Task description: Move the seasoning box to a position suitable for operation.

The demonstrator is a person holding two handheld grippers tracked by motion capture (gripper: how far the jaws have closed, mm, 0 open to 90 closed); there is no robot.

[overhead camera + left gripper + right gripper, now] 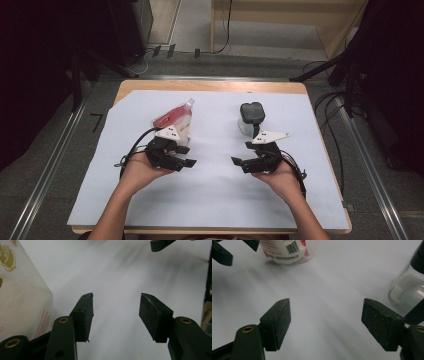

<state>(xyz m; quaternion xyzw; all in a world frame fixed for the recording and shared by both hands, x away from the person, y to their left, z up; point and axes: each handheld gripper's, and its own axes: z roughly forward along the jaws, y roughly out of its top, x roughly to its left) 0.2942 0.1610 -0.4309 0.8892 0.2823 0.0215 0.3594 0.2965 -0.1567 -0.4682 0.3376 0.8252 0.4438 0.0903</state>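
Lying by the left tool (186,163), a refill pouch (174,119) w/ red liquid; glass jar (251,116), maybe empty, beyond the right tool (238,161); both tools open, holding nothing.

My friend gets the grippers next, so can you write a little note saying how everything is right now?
Left gripper: open, holding nothing, beside the red-and-white refill pouch.
Right gripper: open, holding nothing, just in front of the glass jar with black lid.
The pouch lies on the white sheet, spout pointing away; the jar stands upright to its right.
Done: nothing gripped yet.
Left: probably take up the pouch and the jar.
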